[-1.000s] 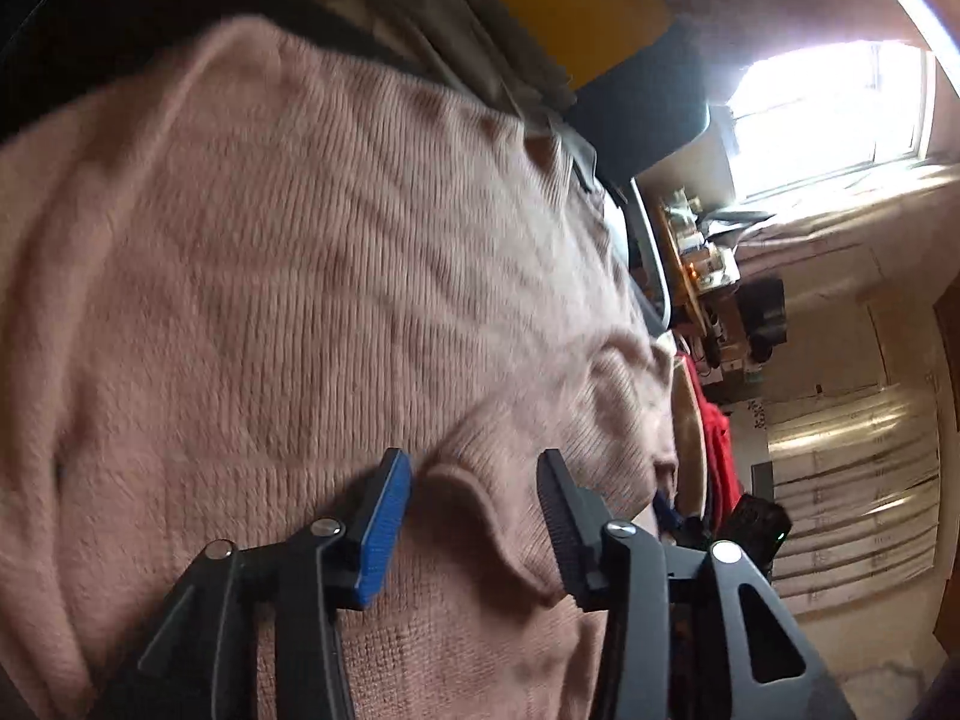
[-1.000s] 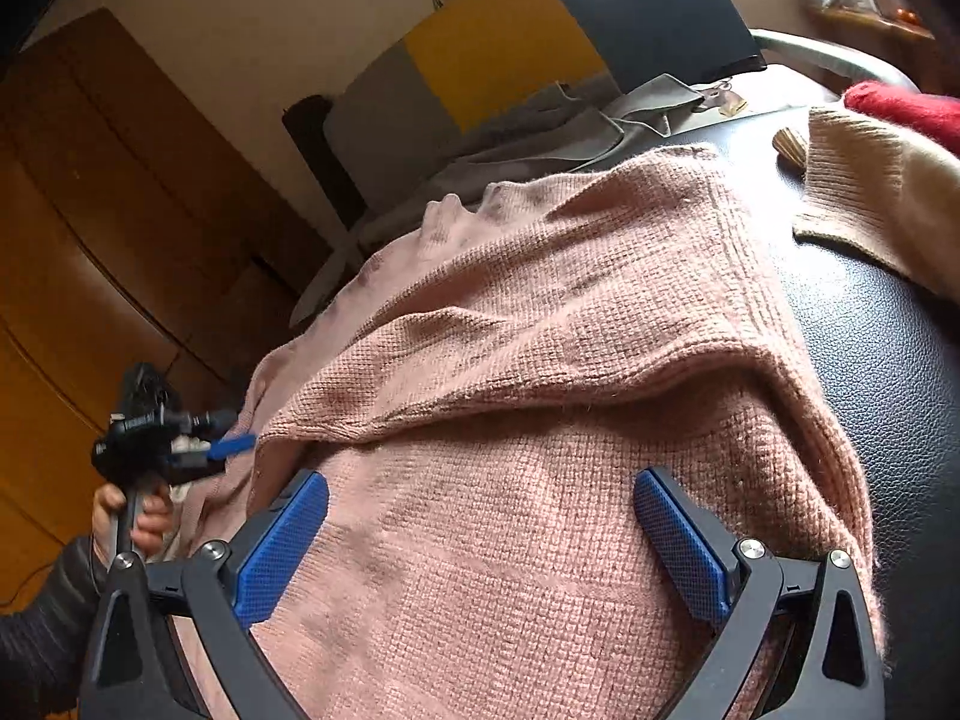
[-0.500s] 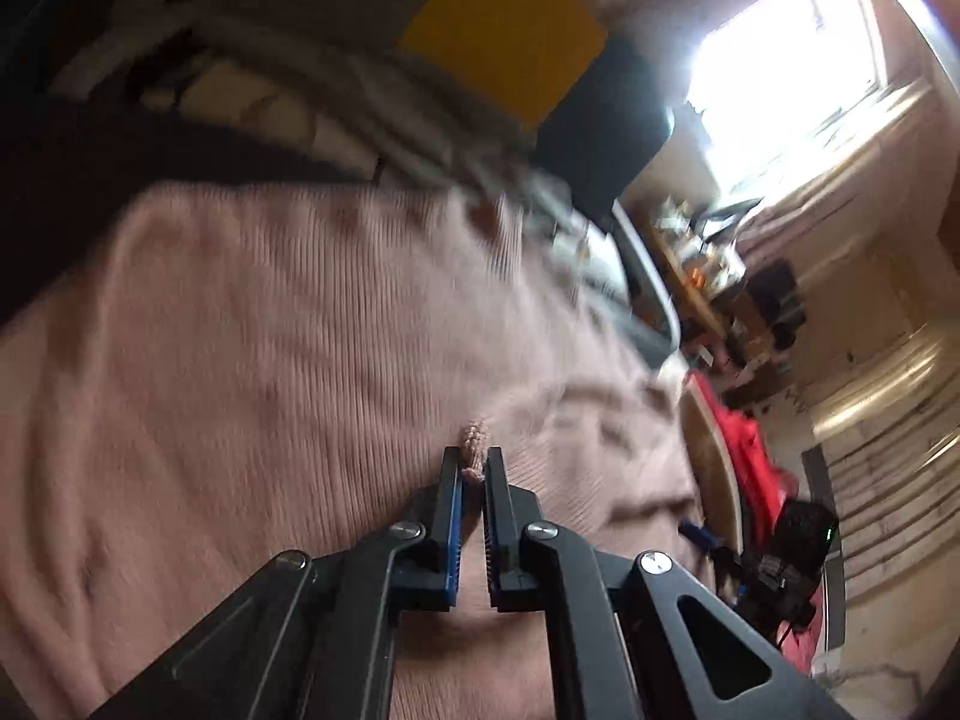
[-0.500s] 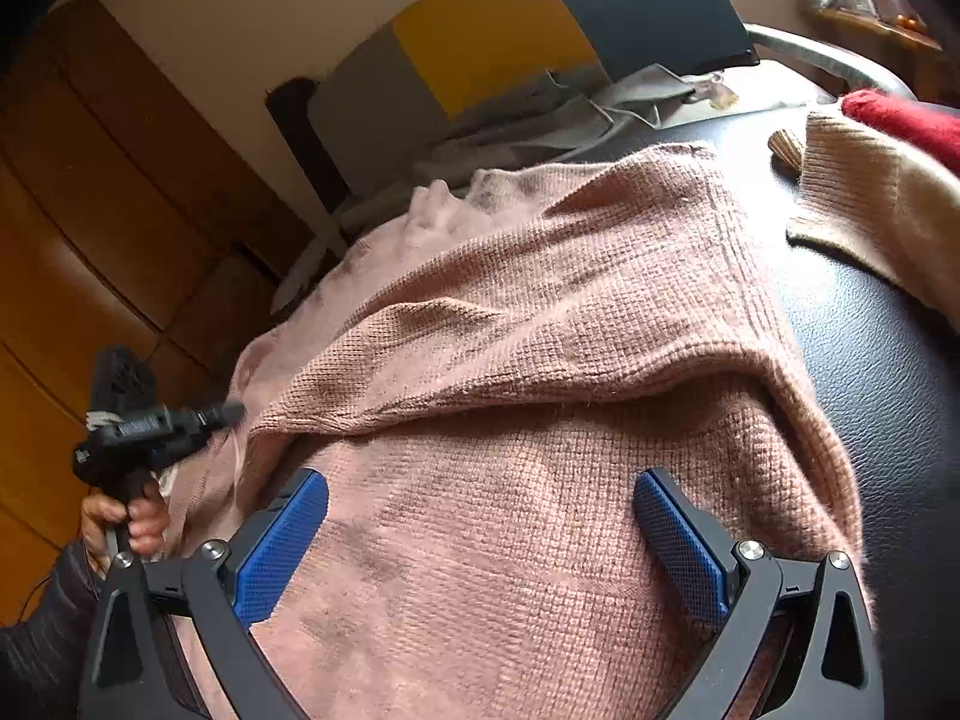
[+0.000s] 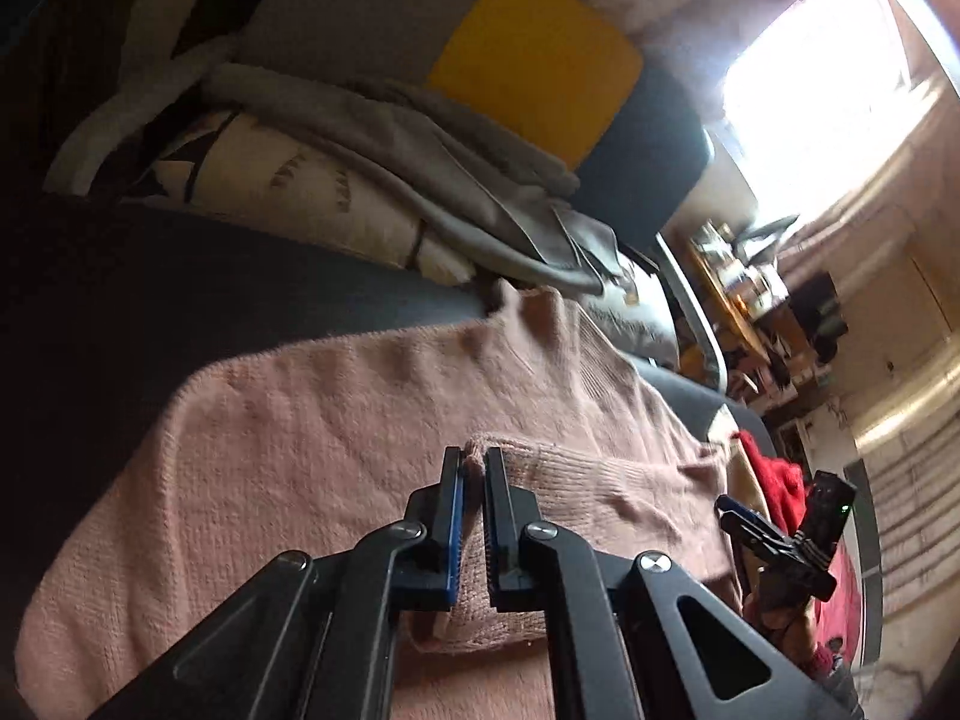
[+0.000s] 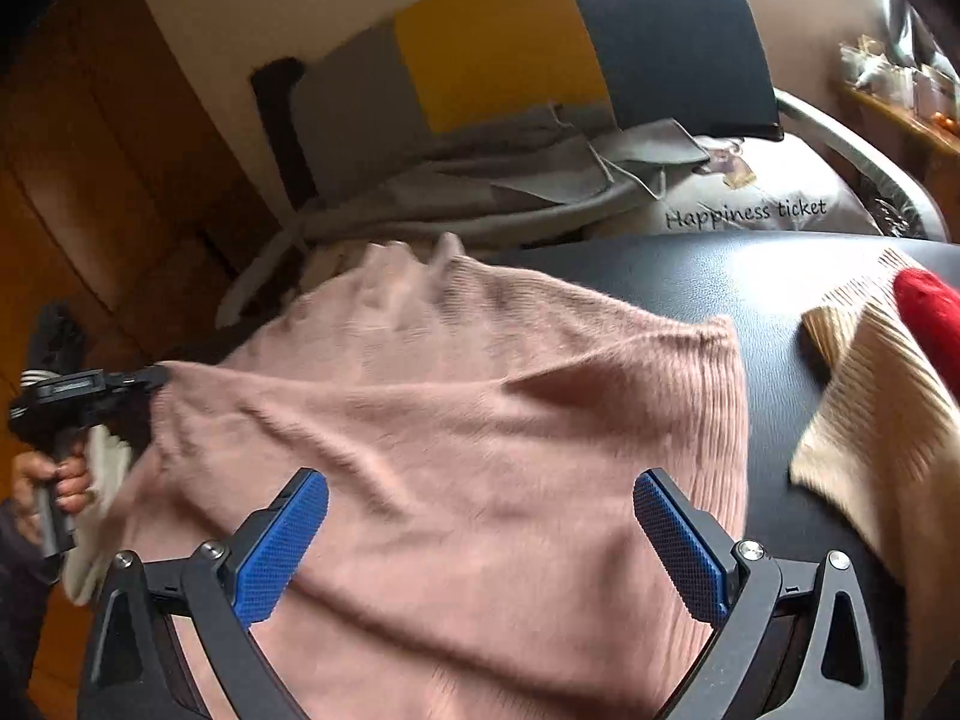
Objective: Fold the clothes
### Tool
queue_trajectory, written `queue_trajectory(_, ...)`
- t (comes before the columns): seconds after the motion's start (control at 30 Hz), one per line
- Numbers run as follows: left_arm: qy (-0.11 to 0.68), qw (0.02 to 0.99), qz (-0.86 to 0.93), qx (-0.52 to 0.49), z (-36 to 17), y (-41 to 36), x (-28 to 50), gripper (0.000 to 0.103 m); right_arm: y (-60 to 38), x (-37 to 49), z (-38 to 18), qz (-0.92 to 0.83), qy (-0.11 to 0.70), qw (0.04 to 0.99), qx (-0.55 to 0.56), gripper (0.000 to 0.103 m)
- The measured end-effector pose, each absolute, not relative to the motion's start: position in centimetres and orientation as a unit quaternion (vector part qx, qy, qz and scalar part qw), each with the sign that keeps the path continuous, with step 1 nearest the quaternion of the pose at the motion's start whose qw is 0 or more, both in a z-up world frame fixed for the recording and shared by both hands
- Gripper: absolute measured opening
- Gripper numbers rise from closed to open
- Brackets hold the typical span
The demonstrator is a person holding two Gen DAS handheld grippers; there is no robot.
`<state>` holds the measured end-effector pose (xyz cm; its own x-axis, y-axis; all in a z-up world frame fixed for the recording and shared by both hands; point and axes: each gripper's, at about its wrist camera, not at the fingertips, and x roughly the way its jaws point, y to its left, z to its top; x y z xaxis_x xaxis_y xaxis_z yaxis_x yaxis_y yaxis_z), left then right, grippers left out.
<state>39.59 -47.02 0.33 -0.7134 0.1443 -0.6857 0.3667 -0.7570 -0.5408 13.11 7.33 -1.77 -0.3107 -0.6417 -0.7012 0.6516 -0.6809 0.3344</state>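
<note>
Partway through, by the look of it — pink knit sweater (image 6: 480,432) spread on the black leather surface (image 6: 780,282), one fold raised, the rest left to do. Left gripper (image 5: 473,468) pressed together on a pinched ridge of the knit, held above the body of the garment. Right gripper (image 6: 480,540) spread wide just over the near hem — holding nothing. Beige sweater (image 6: 870,432) and red garment (image 6: 930,312) waiting to the right.

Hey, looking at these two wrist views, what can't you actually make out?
- Left wrist view: the pink sweater edge inside the left gripper is hidden by the fingers.
- Right wrist view: the beige knit and red garment are cut off by the right edge.
- Shelf items: too small and blurred.
</note>
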Motion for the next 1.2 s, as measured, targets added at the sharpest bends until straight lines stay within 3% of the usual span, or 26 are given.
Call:
queue_trajectory(0.37,0.343,0.138,-0.826,0.426,-6.2,-49.1,40.7,0.004,3.4,10.1,-3.8,-0.818,0.008,0.385,0.427,0.103)
queue_trajectory(0.57,0.334,0.193,-0.841,0.379,-3.2,-48.6,42.6,0.016,2.4,10.5,-4.8,-0.829,0.049,0.370,0.416,0.103)
queue_trajectory(0.73,0.307,0.127,-0.879,0.342,-1.4,-44.6,43.1,0.021,1.6,10.9,-5.2,-0.837,0.082,0.353,0.410,0.103)
queue_trajectory(0.93,0.245,0.134,-0.866,0.415,-6.2,-40.1,41.7,0.022,1.0,11.2,-5.4,-0.844,0.113,0.336,0.404,0.103)
queue_trajectory(1.1,0.325,0.157,-0.864,0.351,-6.7,-40.5,44.6,0.019,1.0,10.9,-5.5,-0.846,0.115,0.332,0.401,0.103)
queue_trajectory(1.2,0.348,0.157,-0.865,0.327,-5.1,-39.0,48.1,0.027,0.9,10.8,-5.5,-0.846,0.117,0.331,0.401,0.103)
